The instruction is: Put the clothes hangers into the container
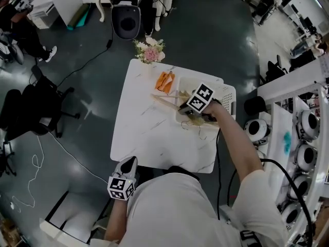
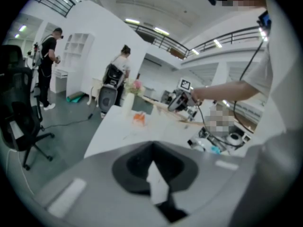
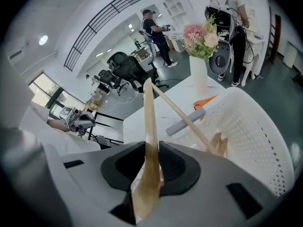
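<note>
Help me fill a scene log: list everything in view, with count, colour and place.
table: one, white marbled, centre
container: one, white perforated, table's right side
wooden hanger: one, tan, clamped over the container
more wooden hangers: count unclear, tan, inside container
orange hangers: count unclear, orange, near flowers
vase of flowers: one, white with pink blooms, table's far edge
office chairs: several, black, floor left
bystanders: two, far floor
right hand-held gripper: one, grey, shut on wooden hanger
left hand-held gripper: one, grey, empty, table's near edge
</note>
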`<state>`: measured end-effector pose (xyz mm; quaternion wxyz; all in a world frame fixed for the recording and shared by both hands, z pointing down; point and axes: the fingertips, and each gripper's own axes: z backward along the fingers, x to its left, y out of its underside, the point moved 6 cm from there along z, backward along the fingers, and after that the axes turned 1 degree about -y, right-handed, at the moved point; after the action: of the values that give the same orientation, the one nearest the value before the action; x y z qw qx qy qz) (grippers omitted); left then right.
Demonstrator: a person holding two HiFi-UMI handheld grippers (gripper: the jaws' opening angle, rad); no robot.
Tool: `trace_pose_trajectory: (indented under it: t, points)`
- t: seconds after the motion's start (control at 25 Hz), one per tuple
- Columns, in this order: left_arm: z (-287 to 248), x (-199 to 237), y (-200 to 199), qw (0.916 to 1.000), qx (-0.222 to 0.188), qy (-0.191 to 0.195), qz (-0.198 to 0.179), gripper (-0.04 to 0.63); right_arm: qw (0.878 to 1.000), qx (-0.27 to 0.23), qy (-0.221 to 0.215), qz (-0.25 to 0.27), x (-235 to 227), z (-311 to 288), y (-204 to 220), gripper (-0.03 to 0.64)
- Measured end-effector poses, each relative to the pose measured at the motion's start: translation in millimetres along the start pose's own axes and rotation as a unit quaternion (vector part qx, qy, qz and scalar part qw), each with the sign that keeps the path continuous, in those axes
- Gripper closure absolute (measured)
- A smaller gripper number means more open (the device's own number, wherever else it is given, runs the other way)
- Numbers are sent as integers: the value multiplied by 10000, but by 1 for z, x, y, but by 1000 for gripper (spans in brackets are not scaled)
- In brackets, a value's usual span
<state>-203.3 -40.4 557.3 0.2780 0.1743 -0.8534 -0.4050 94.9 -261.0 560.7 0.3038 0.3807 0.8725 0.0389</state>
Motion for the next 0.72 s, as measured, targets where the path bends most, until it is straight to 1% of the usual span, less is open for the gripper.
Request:
trace_pose_trajectory:
  t: [0.16, 0.24, 0.32, 0.48, 0.56, 0.64, 0.72]
  points:
    - [-4, 0, 0, 10000, 24, -42, 22, 592, 9998, -165, -135, -51, -6, 5, 4, 530]
    - [-6, -1, -1, 10000, 26, -32, 12, 592, 9996, -248, -97, -2, -6, 10, 9, 492]
    - [-8, -2, -3, 10000, 26, -7, -9, 592, 9993, -354, 84, 57, -6, 17, 15, 469]
    - [-12, -2, -7, 9999, 16, 103, -94, 592, 9955, -699, 633, 56, -7, 31, 27, 463]
    - [-15, -4, -9, 9997, 20, 191, -167, 592, 9929, -870, 816, 48, -5, 37, 33, 463]
    - [-17, -7, -11, 9993, 32, 274, -259, 592, 9888, -1151, 950, -13, -1, 45, 40, 463]
    - [-17, -9, -14, 9989, 27, 326, -338, 592, 9810, -1598, 1095, -148, 5, 55, 45, 463]
